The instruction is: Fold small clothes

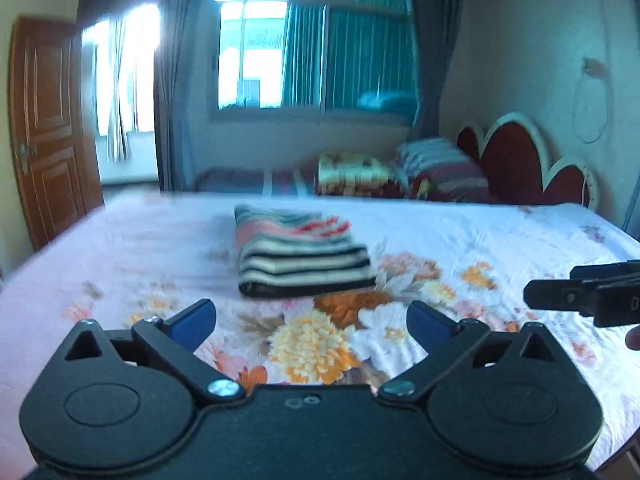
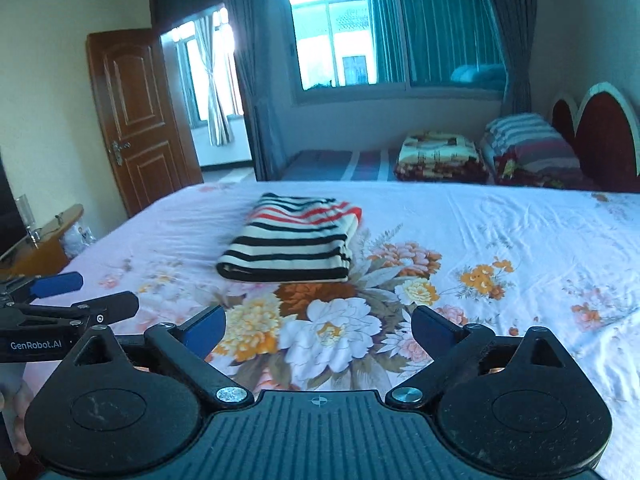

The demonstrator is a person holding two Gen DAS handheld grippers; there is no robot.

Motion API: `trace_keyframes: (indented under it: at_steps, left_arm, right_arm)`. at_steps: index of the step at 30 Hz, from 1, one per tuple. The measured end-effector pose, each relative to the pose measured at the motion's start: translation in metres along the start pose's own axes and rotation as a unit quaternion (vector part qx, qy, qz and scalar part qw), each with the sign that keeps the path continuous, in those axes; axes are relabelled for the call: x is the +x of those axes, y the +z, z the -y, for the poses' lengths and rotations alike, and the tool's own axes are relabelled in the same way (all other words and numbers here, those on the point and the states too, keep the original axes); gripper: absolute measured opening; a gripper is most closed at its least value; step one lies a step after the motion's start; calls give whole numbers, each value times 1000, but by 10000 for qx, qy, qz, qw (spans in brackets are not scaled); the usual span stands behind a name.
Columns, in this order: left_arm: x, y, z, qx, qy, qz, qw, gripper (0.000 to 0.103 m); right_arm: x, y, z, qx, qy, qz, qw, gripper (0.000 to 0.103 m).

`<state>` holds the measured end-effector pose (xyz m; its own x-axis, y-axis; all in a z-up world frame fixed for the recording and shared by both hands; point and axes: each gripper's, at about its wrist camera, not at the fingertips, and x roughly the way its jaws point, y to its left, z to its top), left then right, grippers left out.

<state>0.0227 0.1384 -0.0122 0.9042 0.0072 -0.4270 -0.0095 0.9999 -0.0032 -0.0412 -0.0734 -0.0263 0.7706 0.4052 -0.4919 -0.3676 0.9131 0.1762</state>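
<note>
Nearest the lens in the left wrist view, the left claw (image 1: 311, 320) has its two blue-padded fingers spread wide apart, gripping nothing, over the printed flowers of the bed sheet (image 1: 500, 236). The right claw (image 2: 318, 322) is likewise parted and empty in its own view, held above the same flower print.

Each claw shows at the edge of the other's picture. The right one enters at the right edge of the left view. In the right wrist view the left one enters from the left edge, and the white lettering "GenRobot.AI" (image 2: 36, 345) can be read on its black body. In the left view the other claw's side bears a letter that looks like "D", cut off by the frame.

One folded striped garment (image 2: 290, 250) lies on the bed ahead of both claws, touching neither, a neat rectangle with black and cream stripes and some red stripes toward its far end.

Beyond the bed lie one folded patterned blanket (image 2: 440, 156) and one striped pillow (image 2: 528, 146) beside a red scalloped headboard (image 2: 600, 140). One brown wooden door (image 2: 136, 120) stands open at left.
</note>
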Motion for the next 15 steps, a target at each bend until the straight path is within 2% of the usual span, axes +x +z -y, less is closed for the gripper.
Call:
trace_keyframes:
  at_steps: [6,15]
  left_arm:
    - [-48,1,10,7,67,239,9997,102]
    - [-72,-1,8,-54,45,159,9998,102]
  right_arm:
    - [-43,-11,-16,-130,-184,198,9996,100]
    - [-67,-17,-20,-26,-186,322,9993,100]
